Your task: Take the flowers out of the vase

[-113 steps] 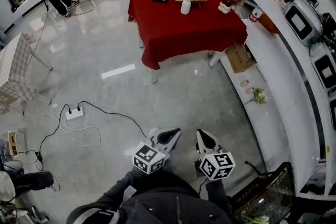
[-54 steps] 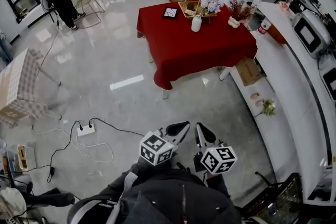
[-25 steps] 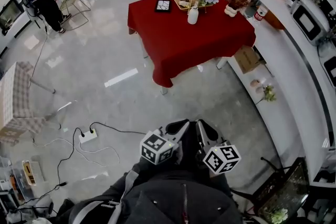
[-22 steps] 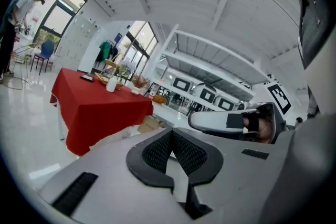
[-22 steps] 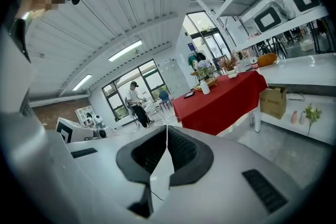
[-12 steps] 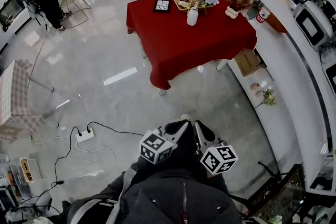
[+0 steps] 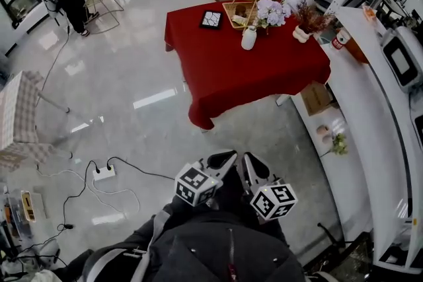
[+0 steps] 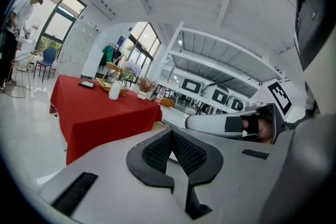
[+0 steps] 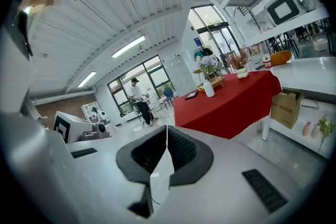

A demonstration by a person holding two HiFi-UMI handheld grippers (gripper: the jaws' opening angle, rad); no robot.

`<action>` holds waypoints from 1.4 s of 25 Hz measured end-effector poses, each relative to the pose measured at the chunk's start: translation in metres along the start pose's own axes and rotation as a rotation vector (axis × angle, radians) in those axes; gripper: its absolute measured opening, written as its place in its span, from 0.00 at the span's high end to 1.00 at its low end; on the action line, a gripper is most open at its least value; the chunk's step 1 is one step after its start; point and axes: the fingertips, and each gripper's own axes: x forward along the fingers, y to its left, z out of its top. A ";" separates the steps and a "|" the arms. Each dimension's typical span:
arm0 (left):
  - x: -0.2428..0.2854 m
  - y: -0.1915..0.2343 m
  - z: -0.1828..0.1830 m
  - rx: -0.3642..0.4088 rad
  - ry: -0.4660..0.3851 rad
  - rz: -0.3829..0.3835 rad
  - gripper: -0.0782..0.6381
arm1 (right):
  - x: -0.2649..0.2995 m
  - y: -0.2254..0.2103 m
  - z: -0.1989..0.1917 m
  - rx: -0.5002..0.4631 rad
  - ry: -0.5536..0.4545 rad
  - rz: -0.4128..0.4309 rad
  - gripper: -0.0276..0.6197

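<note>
Flowers (image 7: 269, 10): stood in white vase (image 7: 248, 38) near far edge of red-clothed table (image 7: 258, 72), well apart across glossy floor (image 7: 152, 135). Left gripper (image 7: 223, 158), right gripper (image 7: 248, 161): pressed together, held nothing.

The vase (image 7: 248, 38) stands on the table (image 7: 264, 79) before the basket (image 7: 239, 12), the counter (image 7: 370, 115) to the right.

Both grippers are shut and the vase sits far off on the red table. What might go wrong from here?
The slim white vase stands unbraced on the tablecloth, so tugging the flowers may tip it. The baskets crowd close behind it and could get knocked. The power strip and loose cables lie on the floor, a possible trip hazard.
</note>
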 end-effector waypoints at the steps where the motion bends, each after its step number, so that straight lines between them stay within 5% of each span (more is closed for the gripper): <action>1: 0.006 0.004 0.005 0.001 -0.004 0.004 0.88 | 0.006 -0.005 0.005 -0.001 0.002 0.004 0.94; 35: 0.158 0.110 0.081 -0.046 -0.068 0.158 0.88 | 0.118 -0.159 0.097 -0.026 0.044 0.089 0.94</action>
